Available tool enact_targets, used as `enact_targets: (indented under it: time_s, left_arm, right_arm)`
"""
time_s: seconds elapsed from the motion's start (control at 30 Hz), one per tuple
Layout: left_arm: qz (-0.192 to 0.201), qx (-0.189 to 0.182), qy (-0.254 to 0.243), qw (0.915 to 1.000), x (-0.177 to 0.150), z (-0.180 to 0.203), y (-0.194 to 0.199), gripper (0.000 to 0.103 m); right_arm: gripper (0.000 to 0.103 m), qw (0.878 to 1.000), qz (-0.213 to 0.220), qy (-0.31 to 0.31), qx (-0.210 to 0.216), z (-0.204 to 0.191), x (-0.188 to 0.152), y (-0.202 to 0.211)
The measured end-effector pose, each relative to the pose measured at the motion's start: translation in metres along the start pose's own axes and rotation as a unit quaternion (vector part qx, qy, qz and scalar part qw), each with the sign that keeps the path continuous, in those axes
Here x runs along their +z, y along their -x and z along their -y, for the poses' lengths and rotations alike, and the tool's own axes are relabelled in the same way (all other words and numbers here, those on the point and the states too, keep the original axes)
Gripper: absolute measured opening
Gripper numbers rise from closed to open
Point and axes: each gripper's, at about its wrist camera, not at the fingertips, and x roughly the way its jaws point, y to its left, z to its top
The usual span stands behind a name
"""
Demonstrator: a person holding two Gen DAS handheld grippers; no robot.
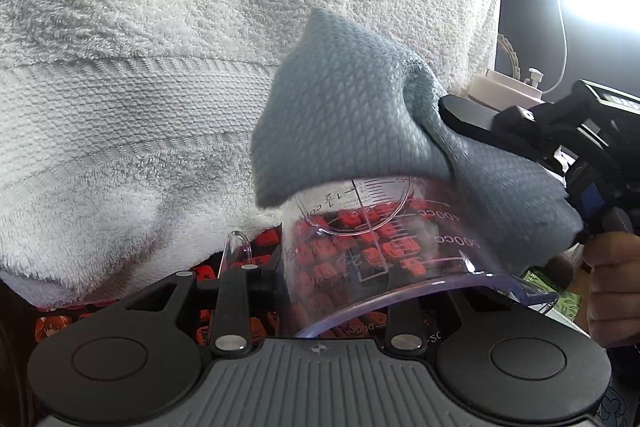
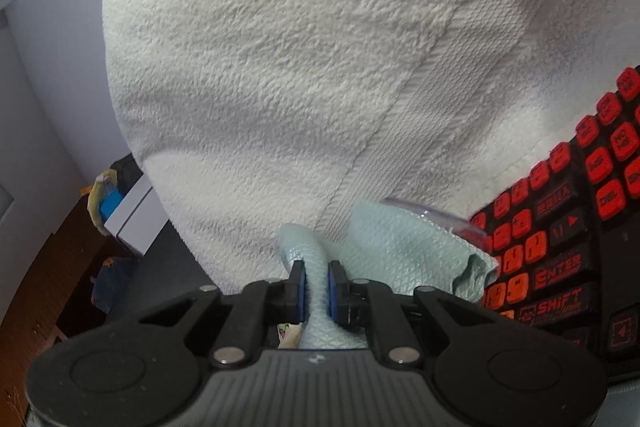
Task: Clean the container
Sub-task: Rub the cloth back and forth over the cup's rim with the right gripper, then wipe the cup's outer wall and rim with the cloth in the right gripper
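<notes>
Two grippers engaged. The left gripper [image 1: 320, 291] clamps a clear plastic measuring cup [image 1: 380, 247]; the right gripper [image 2: 316, 283] pinches a grey-blue waffle-weave cloth [image 2: 384, 247] against it.

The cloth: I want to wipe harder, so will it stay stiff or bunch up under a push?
Probably floppy: the cloth drapes over the cup and creases where the right gripper pinches it. It would likely bunch.

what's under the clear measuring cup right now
Through the measuring cup, a black keyboard with red keys shows beneath. A grey cloth covers the cup's far end, hiding what lies past it.
</notes>
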Motion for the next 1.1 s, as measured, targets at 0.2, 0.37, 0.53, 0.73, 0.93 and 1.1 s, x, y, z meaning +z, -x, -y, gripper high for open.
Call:
enact_targets:
  time_s: [0.2, 0.37, 0.53, 0.73, 0.93, 1.1]
  left_arm:
    - [0.0, 0.0, 0.0, 1.0, -0.001, -0.002, 0.003, 0.031]
    - [0.0, 0.0, 0.0, 1.0, -0.001, -0.002, 0.004, 0.03]
    - [0.001, -0.001, 0.001, 1.0, -0.002, -0.004, 0.005, 0.03]
    - [0.001, 0.0, -0.001, 1.0, -0.001, -0.004, 0.005, 0.03]
    - [0.0, 0.0, -0.001, 1.0, 0.0, -0.004, 0.004, 0.031]
    - [0.0, 0.0, -0.002, 1.0, 0.0, -0.004, 0.004, 0.031]
  right_arm:
    - [0.012, 1.0, 0.024, -0.015, -0.006, 0.006, 0.004, 0.005]
    - [0.012, 1.0, -0.011, -0.02, 0.014, 0.004, -0.005, -0.005]
    - [0.012, 0.997, -0.065, 0.001, 0.031, -0.007, -0.016, -0.019]
    - [0.01, 0.996, -0.079, 0.017, 0.029, -0.013, -0.018, -0.02]
    - [0.009, 0.999, -0.033, 0.027, 0.004, -0.01, -0.009, -0.009]
    - [0.009, 1.0, 0.006, -0.01, -0.007, 0.003, 0.002, 0.002]
